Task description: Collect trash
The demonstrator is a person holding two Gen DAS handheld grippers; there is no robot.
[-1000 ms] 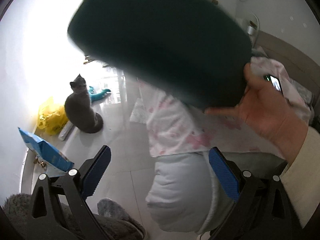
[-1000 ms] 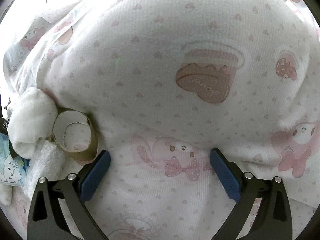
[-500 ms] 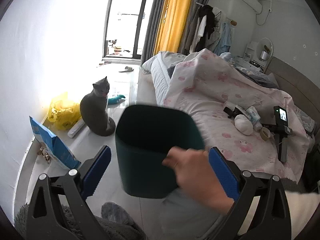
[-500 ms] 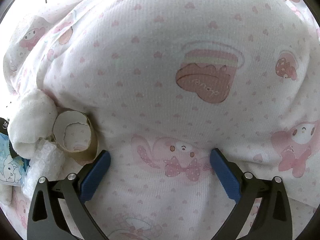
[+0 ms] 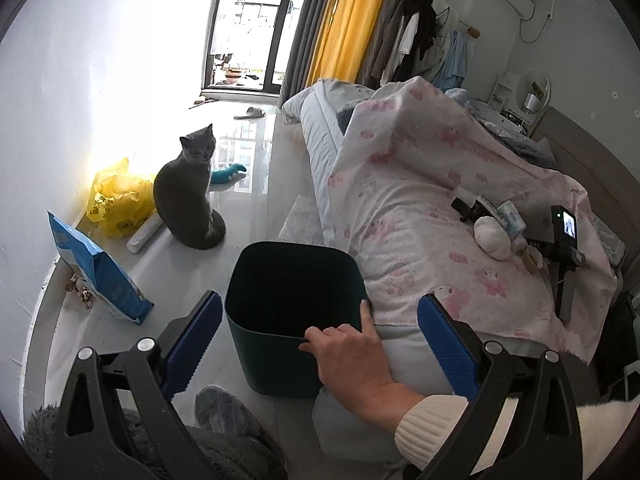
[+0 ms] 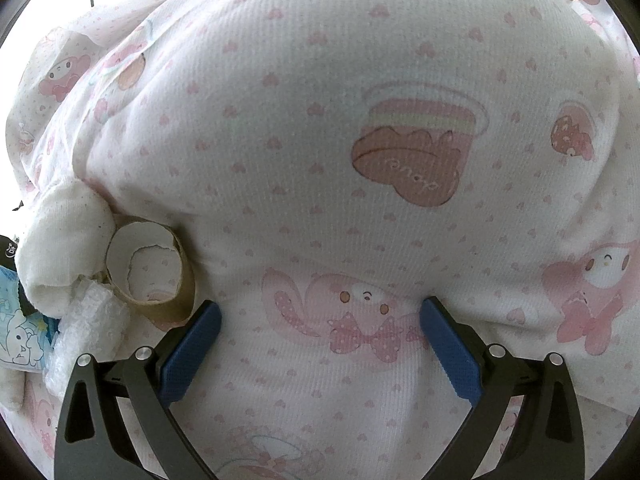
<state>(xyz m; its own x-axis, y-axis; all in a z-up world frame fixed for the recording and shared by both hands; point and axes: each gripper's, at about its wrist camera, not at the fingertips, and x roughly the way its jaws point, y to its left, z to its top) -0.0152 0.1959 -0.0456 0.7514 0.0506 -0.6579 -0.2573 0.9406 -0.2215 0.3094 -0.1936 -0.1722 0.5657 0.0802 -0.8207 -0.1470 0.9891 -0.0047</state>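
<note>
Left wrist view: the left gripper (image 5: 319,330) stands wide with nothing between its blue pads, over a dark green bin (image 5: 294,312) on the floor just beside the bed (image 5: 404,356). A bare hand (image 5: 352,354) in a cream sleeve grips the bin's near rim. To the far left a grey cat (image 5: 188,196) sits near a yellow bag (image 5: 116,200) and a blue pouch (image 5: 96,272).

Right wrist view: the right gripper (image 6: 319,346) lies wide apart on the pink-printed blanket (image 6: 320,140), holding nothing. At its left sit a cardboard tube (image 6: 150,270), a white wad (image 6: 64,236), probably tissue, and crumpled bubble wrap (image 6: 86,332).
</note>
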